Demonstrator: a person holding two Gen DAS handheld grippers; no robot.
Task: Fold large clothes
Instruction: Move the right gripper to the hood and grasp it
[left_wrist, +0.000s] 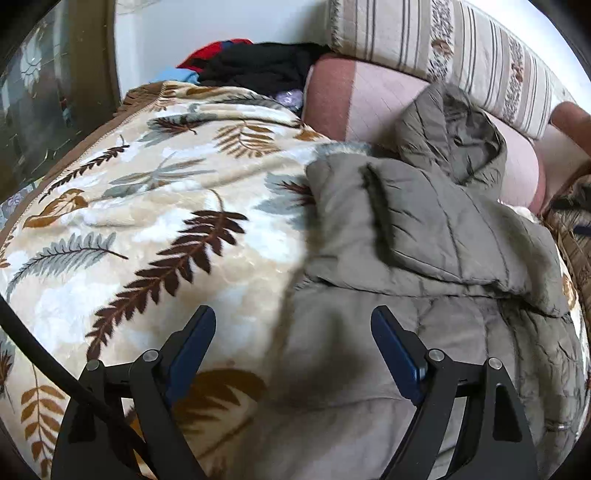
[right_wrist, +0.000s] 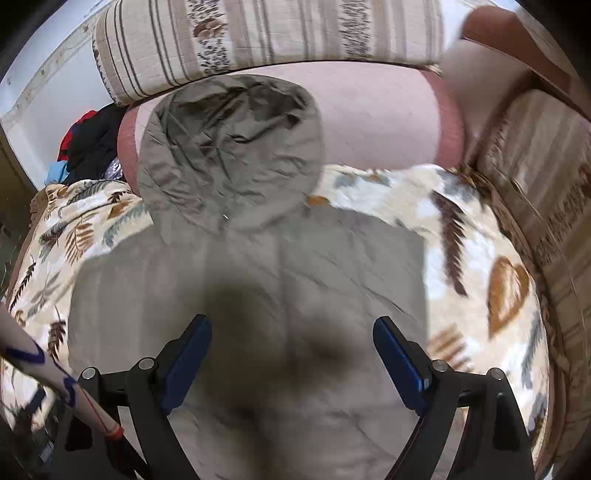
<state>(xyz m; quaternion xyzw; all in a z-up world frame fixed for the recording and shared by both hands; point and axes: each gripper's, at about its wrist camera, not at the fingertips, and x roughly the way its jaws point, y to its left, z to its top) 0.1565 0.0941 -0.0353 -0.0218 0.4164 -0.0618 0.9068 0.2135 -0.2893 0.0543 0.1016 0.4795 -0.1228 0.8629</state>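
A grey-green quilted hooded coat (right_wrist: 258, 266) lies flat on a bed, its hood (right_wrist: 229, 147) resting up against a pink pillow. In the left wrist view the coat (left_wrist: 424, 229) lies to the right, with a sleeve folded across its body. My left gripper (left_wrist: 293, 325) hovers open over the coat's left edge, where it meets the leaf-print blanket (left_wrist: 129, 221), nothing between its fingers. My right gripper (right_wrist: 291, 332) hangs open above the middle of the coat's body, its shadow falling on the fabric.
A leaf-print blanket (right_wrist: 480, 258) covers the bed. A pink pillow (right_wrist: 388, 118) and a striped bolster (right_wrist: 258, 40) lie at the head. Red, black and blue clothes (left_wrist: 251, 62) are piled by the white wall. A sleeve (right_wrist: 22, 343) shows at the left edge.
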